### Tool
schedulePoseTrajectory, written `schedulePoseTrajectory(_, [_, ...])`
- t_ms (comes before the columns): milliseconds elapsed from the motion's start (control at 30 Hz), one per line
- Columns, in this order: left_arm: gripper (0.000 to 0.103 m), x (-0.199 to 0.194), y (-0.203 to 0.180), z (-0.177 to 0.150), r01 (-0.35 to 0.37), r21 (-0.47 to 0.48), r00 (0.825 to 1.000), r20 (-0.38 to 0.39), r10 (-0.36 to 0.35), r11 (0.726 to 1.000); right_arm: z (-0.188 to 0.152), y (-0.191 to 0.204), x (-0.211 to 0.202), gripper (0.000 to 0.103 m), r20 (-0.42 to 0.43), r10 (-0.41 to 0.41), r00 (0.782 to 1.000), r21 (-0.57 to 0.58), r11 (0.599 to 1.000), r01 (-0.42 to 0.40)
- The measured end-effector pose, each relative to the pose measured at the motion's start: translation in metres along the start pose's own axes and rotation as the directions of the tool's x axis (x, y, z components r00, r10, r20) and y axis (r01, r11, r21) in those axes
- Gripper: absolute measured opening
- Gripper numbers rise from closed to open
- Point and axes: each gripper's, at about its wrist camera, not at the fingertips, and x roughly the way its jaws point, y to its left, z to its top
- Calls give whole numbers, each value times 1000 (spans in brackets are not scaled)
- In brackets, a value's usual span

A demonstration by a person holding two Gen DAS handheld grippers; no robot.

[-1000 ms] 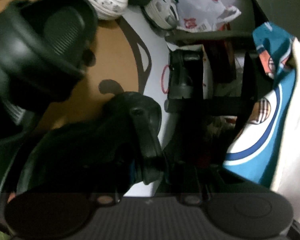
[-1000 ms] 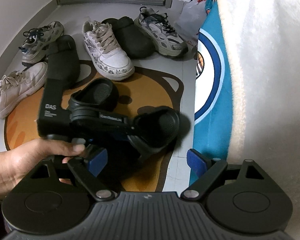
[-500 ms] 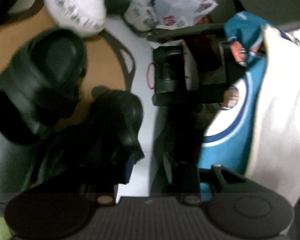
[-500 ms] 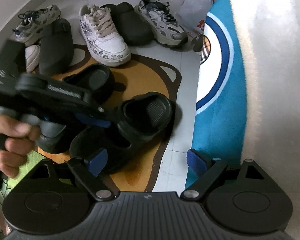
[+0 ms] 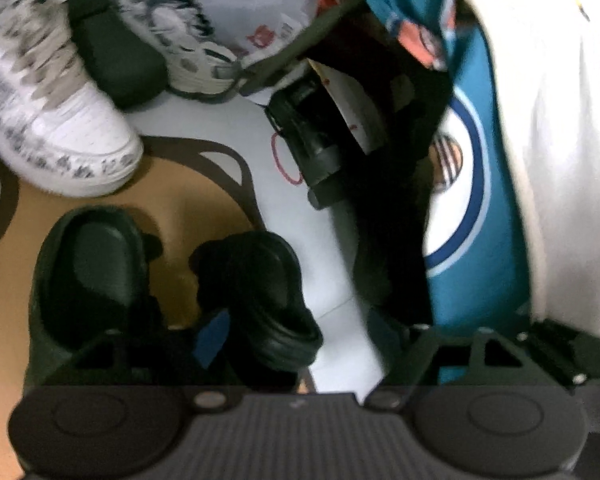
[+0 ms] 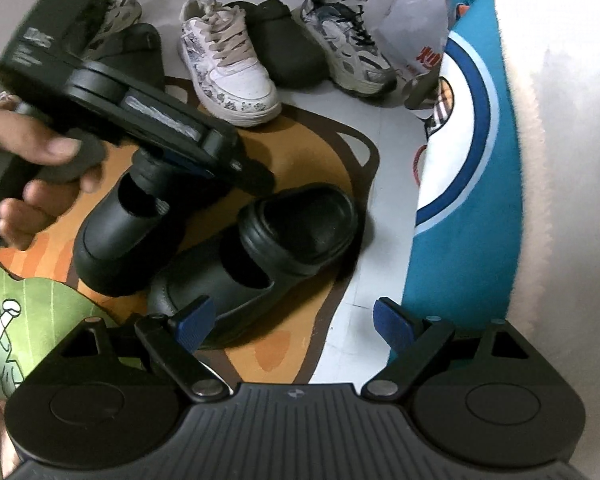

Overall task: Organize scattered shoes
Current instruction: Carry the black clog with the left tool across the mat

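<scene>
- Left wrist view: the left gripper point(image 5: 296, 332) has its jaws opening, and nothing is pressed between the pads. 2 black clogs sit just ahead on the orange mat point(image 5: 152, 188): the left clog point(image 5: 88, 272) and the right clog point(image 5: 268, 292), side by side with toes pointing the same way, which looks like a pair set down together on purpose.
- Beyond them, a white sneaker point(image 5: 60, 128), a dark slipper point(image 5: 112, 64) and a grey trainer point(image 5: 180, 40) form a rough row by the wall.
- Right wrist view: the right gripper point(image 6: 288, 324) stands wide open and empty, hovering above the heel of the right clog point(image 6: 260, 256), probably ready to straighten it.
- The person's hand point(image 6: 32, 176) holds the left gripper point(image 6: 256, 176) over the left clog point(image 6: 128, 236), clear of it.
- A teal and white blanket point(image 6: 472, 200) hangs along the right side.
</scene>
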Motion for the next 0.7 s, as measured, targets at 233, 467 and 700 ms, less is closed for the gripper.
schedulePoseTrajectory(233, [93,31,-18,1,-29,124,997,-67,37,992,0,4,-3,90,7,16,1000,-4,1000,-16])
schedulePoseTrajectory(467, [101,59,-34,8,-91,208,985,-128,119,974,-5,6,3,90,-31,20,999,6,1000,-19])
schedulePoseTrajectory(700, [102,79,-37,4,-147,262,968,-161,193,954,-8,10,0,90,-36,44,998,13,999,-44])
